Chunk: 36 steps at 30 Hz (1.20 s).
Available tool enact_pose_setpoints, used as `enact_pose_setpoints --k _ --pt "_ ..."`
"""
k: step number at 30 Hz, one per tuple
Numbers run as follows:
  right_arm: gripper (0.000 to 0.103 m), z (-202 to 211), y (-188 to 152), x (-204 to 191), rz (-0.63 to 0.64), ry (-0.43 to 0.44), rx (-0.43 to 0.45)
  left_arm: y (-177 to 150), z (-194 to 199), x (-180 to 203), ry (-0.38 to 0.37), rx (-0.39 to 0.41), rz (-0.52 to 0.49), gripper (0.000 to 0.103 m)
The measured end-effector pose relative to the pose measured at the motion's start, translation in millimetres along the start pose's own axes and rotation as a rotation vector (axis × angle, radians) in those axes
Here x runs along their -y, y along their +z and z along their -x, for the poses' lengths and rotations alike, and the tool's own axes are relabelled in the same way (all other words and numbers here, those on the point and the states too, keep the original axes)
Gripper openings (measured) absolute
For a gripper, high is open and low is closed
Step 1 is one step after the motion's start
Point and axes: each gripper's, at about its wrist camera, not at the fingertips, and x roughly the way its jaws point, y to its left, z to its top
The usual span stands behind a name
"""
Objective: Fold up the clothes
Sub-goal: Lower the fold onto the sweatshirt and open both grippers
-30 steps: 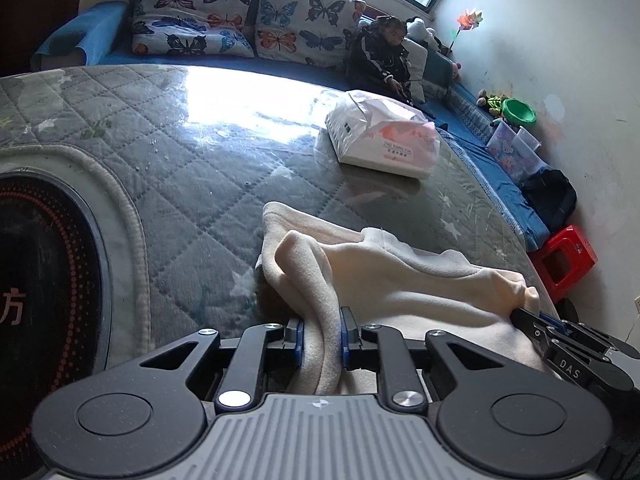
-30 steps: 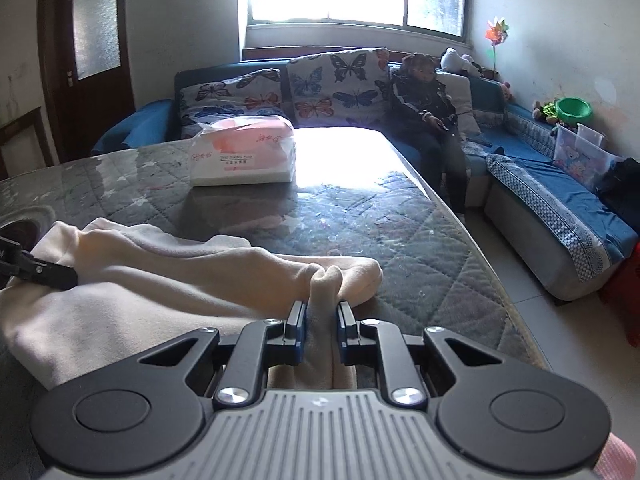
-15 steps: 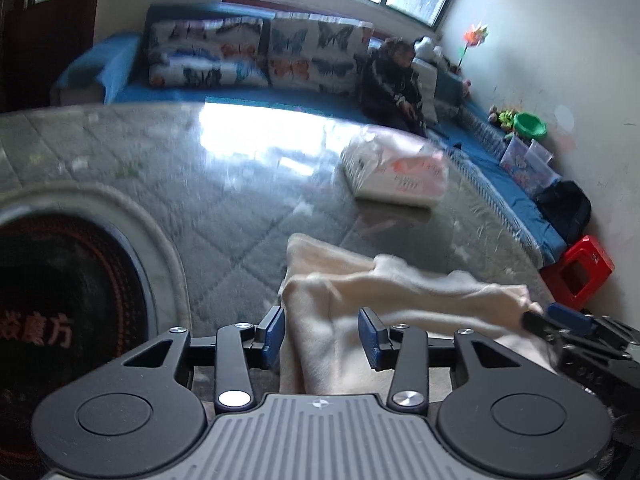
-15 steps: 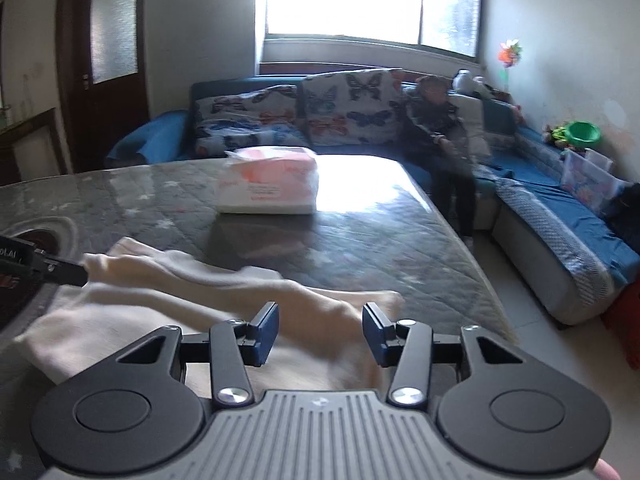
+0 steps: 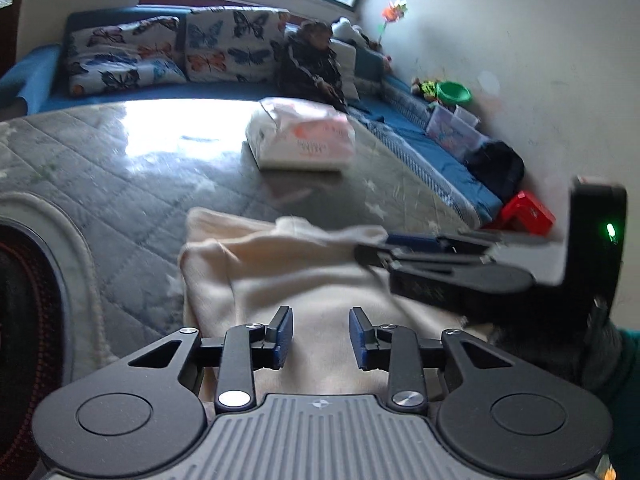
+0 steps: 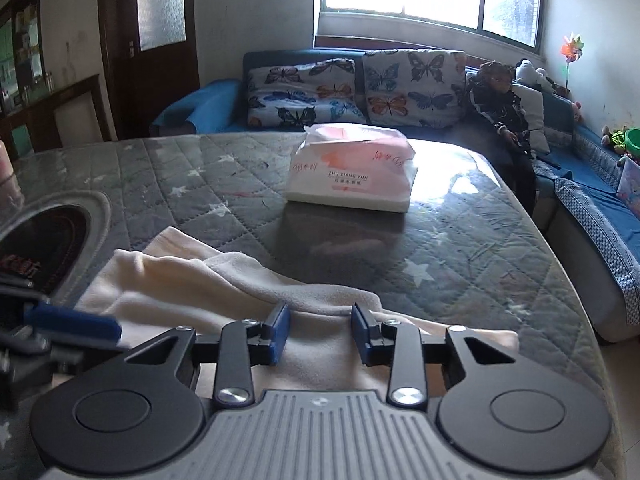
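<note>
A cream fleece garment lies folded on the quilted grey table cover, also seen from the right wrist as a cream fleece garment. My left gripper hangs open just above it with nothing between its blue pads. My right gripper is open too, raised over the garment's near right part. In the left wrist view the right gripper reaches in from the right. In the right wrist view the left gripper's blue fingertip shows at the left edge.
A white and pink tissue pack lies on the table beyond the garment. A dark round cooktop inset is at the left. Behind stands a blue sofa with butterfly cushions, where a person sits. A red stool stands right.
Both grippers were shut on the garment's folds a second ago. They have opened, let the cloth drop onto the table, and lifted and pulled back. The garment now lies flatter.
</note>
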Motion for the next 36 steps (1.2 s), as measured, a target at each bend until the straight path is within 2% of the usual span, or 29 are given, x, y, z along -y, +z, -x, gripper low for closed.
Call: enact_pose_setpoints --k 7,18,22,29,36 --pt "0.033 -11.2 -1.6 0.5 -0.031 -0.012 0.015 -6.3 -5.4 -0.9 -0.011 -0.008 -0.03 0.033" --pt "0.034 -6.2 13.2 -19.1 0.04 0.067 0.008 -7.3 0.2 -5.0 -0.014 -0.003 -0.02 0.035" --pt "0.034 -17.6 16.9 -24.2 0.055 0.081 -0.008 -6.6 0.2 -7.6 -0.019 -0.007 -0.016 0.035" --pt "0.041 -30.0 21.8 -25.7 0.038 0.083 -0.019 -5.8 -1.2 -8.7 -0.021 -0.01 -0.009 0.037" --pt "0.049 -14.6 20.4 -17.8 -0.011 0.074 0.019 -6.5 4.4 -4.2 0.007 -0.004 -0.012 0.045"
